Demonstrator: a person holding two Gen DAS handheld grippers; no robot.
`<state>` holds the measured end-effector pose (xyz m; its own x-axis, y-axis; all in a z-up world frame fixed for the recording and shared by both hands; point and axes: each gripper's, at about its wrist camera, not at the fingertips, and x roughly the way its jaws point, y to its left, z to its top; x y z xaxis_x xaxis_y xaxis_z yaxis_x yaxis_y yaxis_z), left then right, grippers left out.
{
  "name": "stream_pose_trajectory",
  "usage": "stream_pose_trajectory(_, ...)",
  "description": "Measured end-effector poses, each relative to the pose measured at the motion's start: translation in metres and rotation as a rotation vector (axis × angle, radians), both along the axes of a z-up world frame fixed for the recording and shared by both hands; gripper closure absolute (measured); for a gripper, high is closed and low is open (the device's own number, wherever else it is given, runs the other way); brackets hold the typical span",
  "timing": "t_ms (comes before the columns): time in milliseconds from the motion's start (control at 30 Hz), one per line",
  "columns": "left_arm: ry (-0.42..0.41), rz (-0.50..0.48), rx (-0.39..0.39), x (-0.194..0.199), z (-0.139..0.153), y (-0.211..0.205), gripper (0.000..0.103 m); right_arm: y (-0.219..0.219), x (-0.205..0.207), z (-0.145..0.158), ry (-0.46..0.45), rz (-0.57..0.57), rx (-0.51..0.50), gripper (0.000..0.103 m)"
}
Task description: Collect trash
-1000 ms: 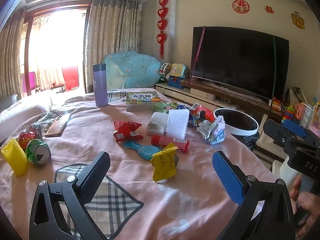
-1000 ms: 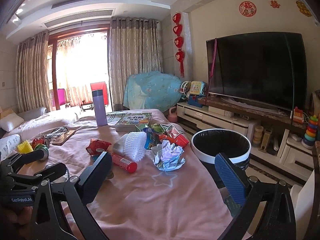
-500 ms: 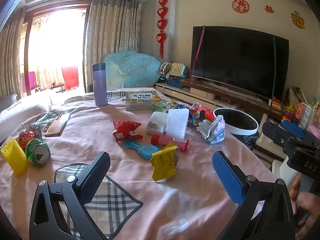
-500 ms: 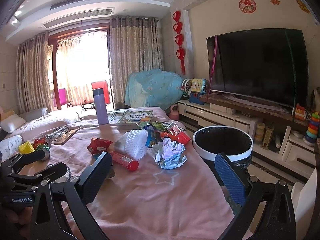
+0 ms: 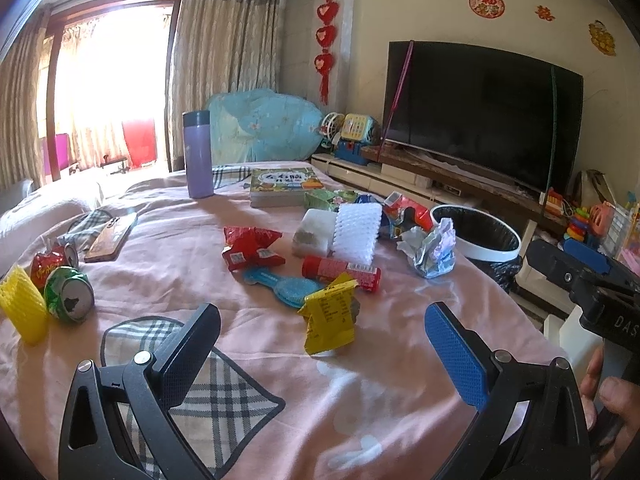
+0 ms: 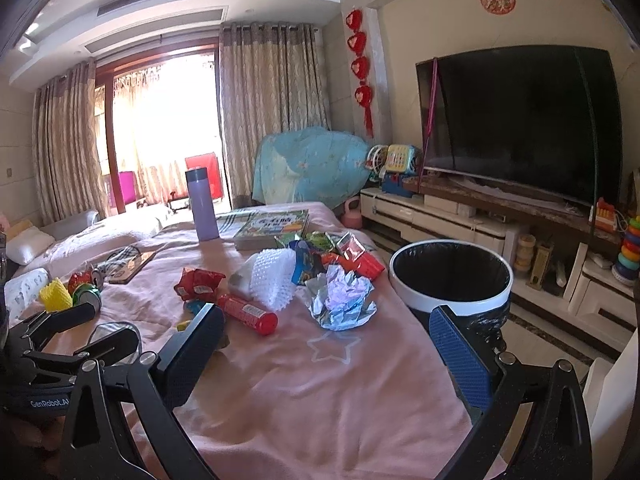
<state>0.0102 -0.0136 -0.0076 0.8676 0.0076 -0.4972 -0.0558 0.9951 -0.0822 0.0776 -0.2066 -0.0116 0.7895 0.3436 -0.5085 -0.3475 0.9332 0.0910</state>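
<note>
Both my left tongs (image 5: 320,344) and right tongs (image 6: 324,344) gape, holding nothing; wrappers (image 5: 330,320) litter the counter (image 5: 280,400) mid-frame, the bin (image 6: 450,278) right alongside for easy dropping.

This is a home living room. Ahead and to the right of the hand-held gripper, a large dark television (image 6: 516,124) stands on a low white media cabinet (image 6: 472,232) with children's toys (image 6: 396,164) on it. Red heart ornaments (image 6: 360,68) hang on the wall, and patterned curtains (image 6: 272,112) frame a bright balcony door (image 6: 164,132) straight ahead. A pink-clothed table (image 6: 320,380) lies just beneath.
</note>
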Motion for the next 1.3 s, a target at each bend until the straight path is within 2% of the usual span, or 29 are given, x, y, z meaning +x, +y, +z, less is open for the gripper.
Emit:
stream_pose_trajectory(167, 0.058, -0.005, -0.015, 0.021, -0.005, 0.004, 0.001, 0.003, 0.017, -0.01, 0.062, 0.022, -0.013, 0.0)
stream_pose_trajectory(400, 0.157, -0.015, 0.006, 0.064, -0.017, 0.0, 0.01, 0.005, 0.058, -0.03, 0.168, 0.055, -0.016, 0.002)
stream_pose_trajectory(500, 0.189, -0.016, 0.003, 0.084, -0.024, 0.001, 0.015, 0.005, 0.082, -0.04, 0.22, 0.058, -0.018, 0.008)
stream_pose_trajectory(567, 0.213, -0.015, 0.001, 0.097, -0.029, 0.001, 0.019, 0.006, 0.098, -0.047, 0.253, 0.057, -0.01, 0.015)
stream_pose_trajectory(667, 0.239, -0.028, -0.013, 0.111, -0.036, 0.001, 0.031, 0.01, 0.117, -0.056, 0.288, 0.06, -0.016, 0.02)
stream_pose_trajectory(733, 0.249, -0.047, -0.028, 0.118, -0.039, 0.003, 0.043, 0.012, 0.128, -0.062, 0.31, 0.069, -0.013, 0.027)
stream_pose_trajectory(767, 0.26, -0.06, -0.035, 0.121, -0.042, 0.003, 0.048, 0.012, 0.133, -0.066, 0.32, 0.075, -0.015, 0.036)
stream_pose_trajectory(800, 0.266, -0.065, -0.038, 0.123, -0.043, 0.004, 0.059, 0.013, 0.136, -0.069, 0.33, 0.081, -0.016, 0.042)
stream_pose_trajectory(833, 0.274, -0.074, -0.044, 0.125, -0.045, 0.005, 0.07, 0.013, 0.139, -0.073, 0.343, 0.087, -0.011, 0.06)
stream_pose_trajectory(867, 0.282, -0.082, -0.052, 0.126, -0.046, 0.005, 0.07, 0.013, 0.14, -0.075, 0.355, 0.09, -0.003, 0.074)
stream_pose_trajectory(967, 0.267, -0.089, -0.062, 0.123, -0.044, 0.004, 0.072, 0.006, 0.138, -0.076, 0.346, 0.085, 0.012, 0.086)
stream_pose_trajectory(1067, 0.239, -0.115, -0.062, 0.117, -0.035, -0.001, 0.073, -0.005, 0.129, -0.071, 0.339, 0.088, 0.039, 0.089)
stream_pose_trajectory(1300, 0.193, -0.192, -0.063, 0.117, -0.016, -0.024, 0.073, -0.035, 0.118, -0.054, 0.332, 0.067, 0.101, 0.09)
